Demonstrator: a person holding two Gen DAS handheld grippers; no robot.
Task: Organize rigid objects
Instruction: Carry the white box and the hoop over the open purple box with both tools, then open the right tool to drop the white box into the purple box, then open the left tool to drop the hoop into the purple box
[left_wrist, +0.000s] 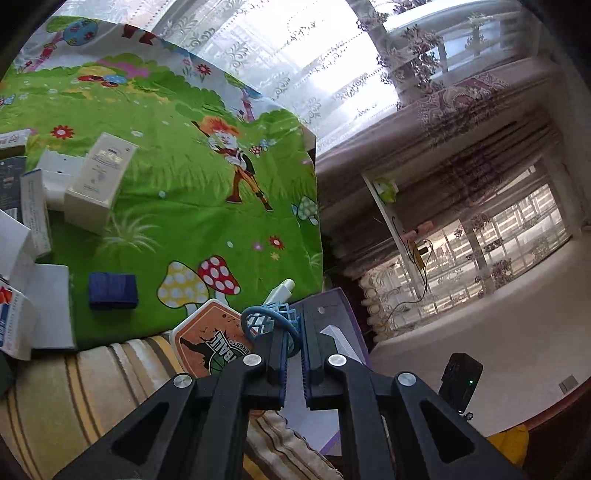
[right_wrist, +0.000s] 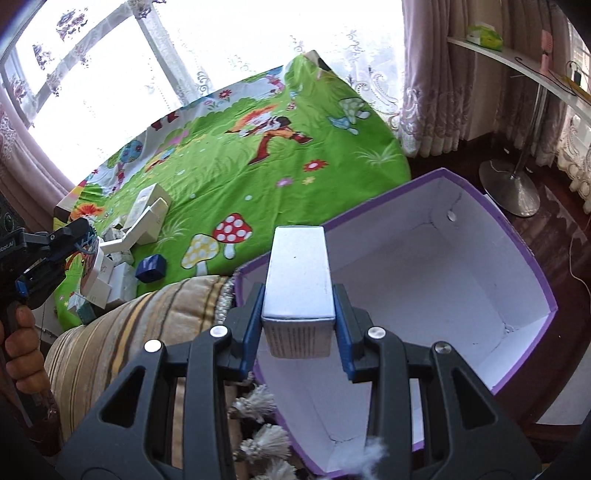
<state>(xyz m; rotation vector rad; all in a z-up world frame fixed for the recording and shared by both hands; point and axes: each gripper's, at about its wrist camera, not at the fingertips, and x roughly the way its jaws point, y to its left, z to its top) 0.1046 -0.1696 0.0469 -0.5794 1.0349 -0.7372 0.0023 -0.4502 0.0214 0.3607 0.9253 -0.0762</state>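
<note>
While I hold the right tongs (right_wrist: 298, 295) closed on a silvery white box (right_wrist: 298, 273), the relation that matters is that box to the open purple bin (right_wrist: 532, 266). The box hangs just over the bin's near-left rim, with the white interior spreading ahead and to the right of it. Its long axis runs straight forward between the fingers, pointing into the bin, so I judge a short push forward and down would put it inside; the right tongs are clearly the nearer to the bin.

My left tongs (left_wrist: 293, 325) are nearly shut, pinching a small blue lattice hoop toy (left_wrist: 271, 317) attached to an orange-and-white backboard (left_wrist: 207, 343). In the left wrist view they sit at the bin's left rim, above the striped cushion (left_wrist: 110, 373).

The remaining boxes (left_wrist: 99, 184) and a dark blue cube (left_wrist: 112, 291) lie on the green cartoon bedsheet (left_wrist: 177, 206), well away from the bin on its far-left side.

Only the right wrist view shows the bin's bare floor, the left tongs from outside, and the hand (right_wrist: 22, 354) gripping their handle. Only the left wrist view shows the hoop's lattice up close and a white marker-like tube (left_wrist: 280, 290) just beyond it.
</note>
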